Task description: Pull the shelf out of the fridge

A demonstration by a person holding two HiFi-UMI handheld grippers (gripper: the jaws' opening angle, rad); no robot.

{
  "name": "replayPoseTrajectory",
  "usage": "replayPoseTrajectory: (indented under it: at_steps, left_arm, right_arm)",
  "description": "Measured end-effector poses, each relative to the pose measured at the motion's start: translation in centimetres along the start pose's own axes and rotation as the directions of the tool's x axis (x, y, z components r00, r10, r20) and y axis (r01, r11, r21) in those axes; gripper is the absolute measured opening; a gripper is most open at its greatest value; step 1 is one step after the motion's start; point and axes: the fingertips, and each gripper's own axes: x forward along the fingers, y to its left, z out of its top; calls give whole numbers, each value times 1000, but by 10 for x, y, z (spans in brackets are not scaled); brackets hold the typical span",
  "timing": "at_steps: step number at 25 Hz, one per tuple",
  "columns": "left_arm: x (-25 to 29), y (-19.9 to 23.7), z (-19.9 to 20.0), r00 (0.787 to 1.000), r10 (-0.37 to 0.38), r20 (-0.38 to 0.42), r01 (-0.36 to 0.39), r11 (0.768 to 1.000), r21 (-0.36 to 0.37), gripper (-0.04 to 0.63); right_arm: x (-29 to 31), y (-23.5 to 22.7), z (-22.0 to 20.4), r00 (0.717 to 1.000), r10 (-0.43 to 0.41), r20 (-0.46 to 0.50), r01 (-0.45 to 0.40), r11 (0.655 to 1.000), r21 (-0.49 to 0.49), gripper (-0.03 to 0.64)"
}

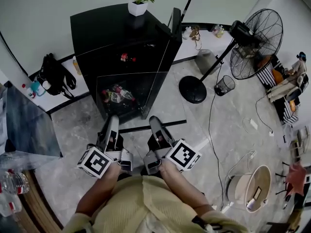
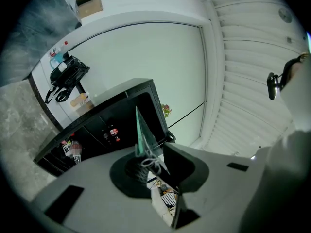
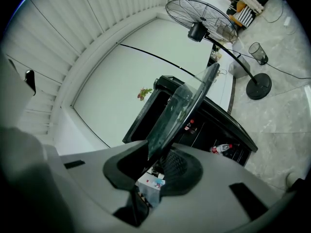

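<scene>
Two grips: my left gripper (image 1: 111, 122) and right gripper (image 1: 156, 124) each pinch the near edge of the clear flat glass shelf (image 3: 181, 105), held before the open black fridge (image 1: 107, 25). Mid-pull, I judge; next, draw back evenly, level.

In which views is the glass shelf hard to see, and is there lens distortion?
Head view: the glass shelf is nearly invisible, only faint edges show. Left gripper view and right gripper view: strong fisheye bending, black corners, shelf clearer, edge-on.
</scene>
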Motion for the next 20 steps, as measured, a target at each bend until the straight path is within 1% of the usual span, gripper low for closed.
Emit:
replayPoseTrajectory:
  at_steps: [5,9,14,20]
  left_arm:
    - [-4,0,-3,1000,7,-11,-7,1000,22,66]
    - [-7,0,-5,1000,14,-17,-13,999,33,69]
    - [-11,0,-6,1000,24,-17,-23,999,37,71]
    - [-11,1,-5,999,34,-12,-34,999,38,71]
  right_arm:
    - [-6,-9,-6,1000,-27,-13,27,999,18,87]
    - [-6,-6,-7,1000,-10,-20,10,1000,12,87]
    - [-10,-10,-10,999,-24,-33,25,999,22,89]
    - [-7,-7,-10,999,-10,-39,10,1000,21,89]
